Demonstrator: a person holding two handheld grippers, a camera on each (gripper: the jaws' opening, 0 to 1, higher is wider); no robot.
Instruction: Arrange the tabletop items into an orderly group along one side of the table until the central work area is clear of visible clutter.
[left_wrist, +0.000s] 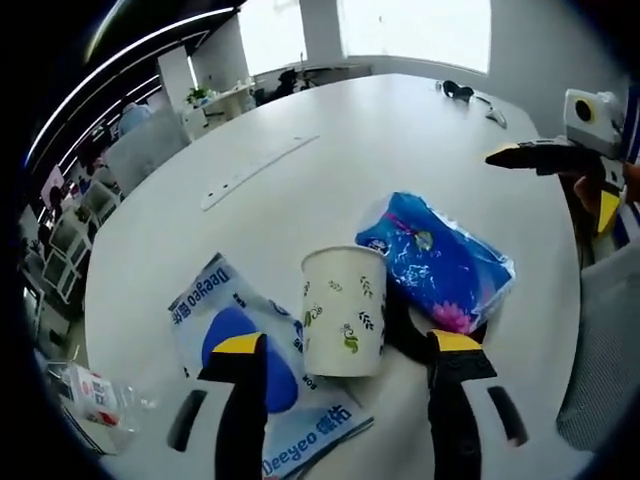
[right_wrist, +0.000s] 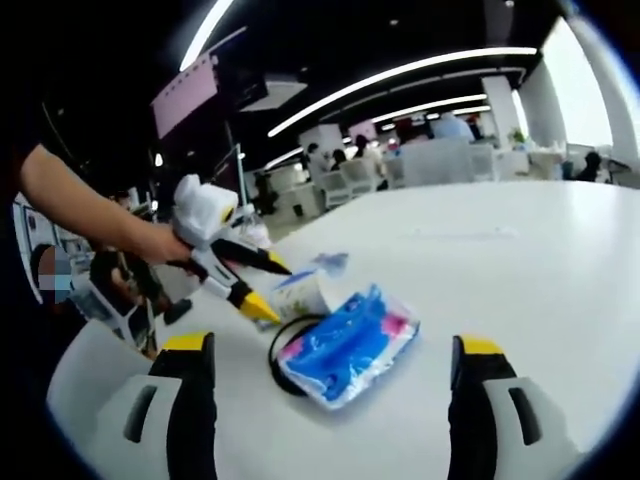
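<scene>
Left gripper (left_wrist: 346, 352) spread around a cup (left_wrist: 343, 310) on the surface (left_wrist: 380, 150); blue pack (left_wrist: 440, 260) beside it. Right gripper (right_wrist: 330, 368) spread, empty.

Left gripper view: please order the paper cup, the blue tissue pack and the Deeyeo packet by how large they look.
1. Deeyeo packet, partly hidden by a jaw and the cup.
2. Blue tissue pack.
3. Paper cup.
The last two look close, and the cup stands nearer, so that order is unsure.

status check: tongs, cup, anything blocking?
Left tongs open, straddling white leaf-print paper cup. Right tongs open, empty, facing blue floral tissue pack. Black ring under pack; blue-white Deeyeo packet beside cup.
</scene>
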